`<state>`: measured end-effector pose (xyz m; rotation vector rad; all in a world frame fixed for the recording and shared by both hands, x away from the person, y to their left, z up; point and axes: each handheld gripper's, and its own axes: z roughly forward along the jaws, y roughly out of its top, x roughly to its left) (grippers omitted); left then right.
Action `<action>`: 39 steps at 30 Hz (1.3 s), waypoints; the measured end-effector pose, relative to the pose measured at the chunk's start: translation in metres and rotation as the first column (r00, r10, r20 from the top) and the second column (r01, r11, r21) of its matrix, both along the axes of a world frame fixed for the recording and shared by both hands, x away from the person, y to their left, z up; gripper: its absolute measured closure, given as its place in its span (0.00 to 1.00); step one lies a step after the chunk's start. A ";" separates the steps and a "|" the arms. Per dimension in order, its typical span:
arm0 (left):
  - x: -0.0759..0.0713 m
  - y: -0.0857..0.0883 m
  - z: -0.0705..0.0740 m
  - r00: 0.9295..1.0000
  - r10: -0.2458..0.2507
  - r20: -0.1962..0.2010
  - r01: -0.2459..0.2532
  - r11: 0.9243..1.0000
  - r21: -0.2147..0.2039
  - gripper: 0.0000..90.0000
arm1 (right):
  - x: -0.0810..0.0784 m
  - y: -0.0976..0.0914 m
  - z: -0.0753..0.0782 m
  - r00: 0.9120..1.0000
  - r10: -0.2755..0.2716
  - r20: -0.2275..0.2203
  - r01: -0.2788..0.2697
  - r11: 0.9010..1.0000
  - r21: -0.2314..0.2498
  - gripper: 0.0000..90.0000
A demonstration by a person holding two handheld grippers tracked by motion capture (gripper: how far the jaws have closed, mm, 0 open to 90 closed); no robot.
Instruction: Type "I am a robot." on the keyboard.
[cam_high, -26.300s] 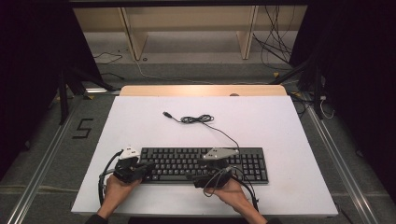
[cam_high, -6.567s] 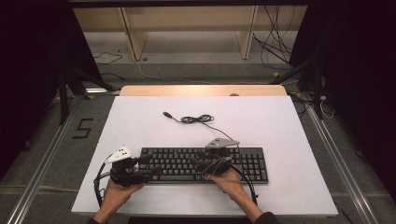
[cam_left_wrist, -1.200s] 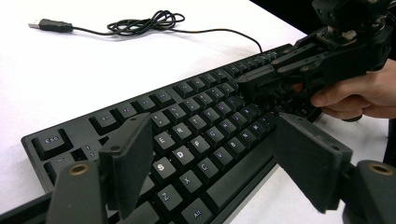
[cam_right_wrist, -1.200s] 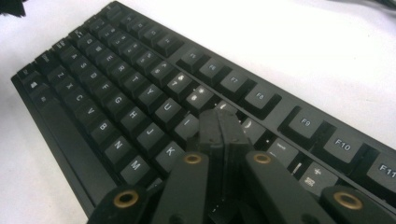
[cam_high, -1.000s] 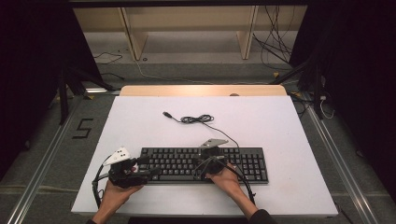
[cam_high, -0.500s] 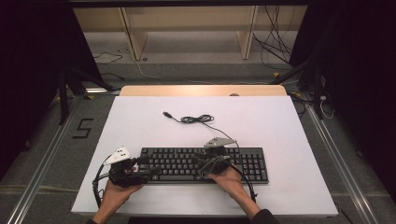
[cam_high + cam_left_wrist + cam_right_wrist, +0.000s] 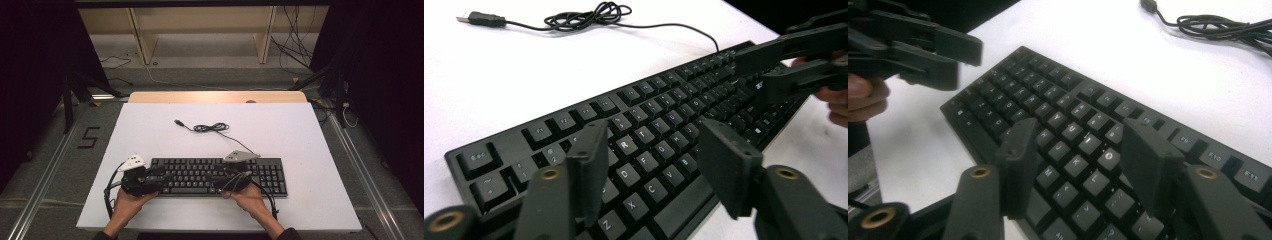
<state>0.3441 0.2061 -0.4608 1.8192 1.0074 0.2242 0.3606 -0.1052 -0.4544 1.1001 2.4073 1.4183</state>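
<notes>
From the high view, I had the keyboard (image 7: 220,176) lying long-ways across the near part of the white surface (image 7: 300,140), its cable (image 7: 212,128) coiled well beyond its far edge. My left gripper (image 7: 156,176) sat at the keyboard's left end, my right gripper (image 7: 220,179) over its middle, right of centre, both pointing inward along its long axis.

In the left gripper view, the jaws stood partly spread with nothing between the pads; they had just been closing in, hovering over the keys around R and D. The keyboard ran away from them towards the other gripper (image 7: 794,62) at its far stretch.

In the right gripper view, the jaws were likewise apart and empty, having just been opening, poised above the K and L keys. The keys lay directly below and ahead of both sets of jaws, so I judged either hand could press next; the right looked a touch nearer the centre rows.
</notes>
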 end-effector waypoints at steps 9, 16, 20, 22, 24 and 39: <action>0.012 -0.019 0.000 0.999 -0.039 -0.007 0.039 0.997 0.066 0.72 | -0.010 -0.007 0.000 1.000 0.009 0.004 -0.009 1.000 0.021 0.48; 0.024 -0.028 -0.003 0.998 -0.066 -0.017 0.067 0.992 0.102 0.89 | -0.013 -0.007 -0.001 1.000 0.012 0.007 -0.012 1.000 0.014 0.44; 0.028 -0.034 -0.005 0.997 -0.078 -0.027 0.081 0.990 0.113 0.94 | -0.014 -0.008 -0.001 1.000 0.012 0.014 -0.012 1.000 0.016 0.44; 0.031 -0.038 -0.005 0.996 -0.086 -0.032 0.089 0.989 0.122 0.98 | -0.015 -0.009 -0.001 1.000 0.012 0.013 -0.013 1.000 0.017 0.43; 0.033 -0.042 -0.006 0.996 -0.087 -0.037 0.091 0.986 0.137 0.99 | -0.016 -0.009 0.000 1.000 0.012 0.015 -0.012 1.000 0.017 0.43; 0.043 -0.049 -0.016 0.994 -0.073 -0.082 0.086 0.981 0.176 0.99 | -0.021 -0.010 0.001 1.000 0.022 0.020 -0.023 1.000 0.020 0.41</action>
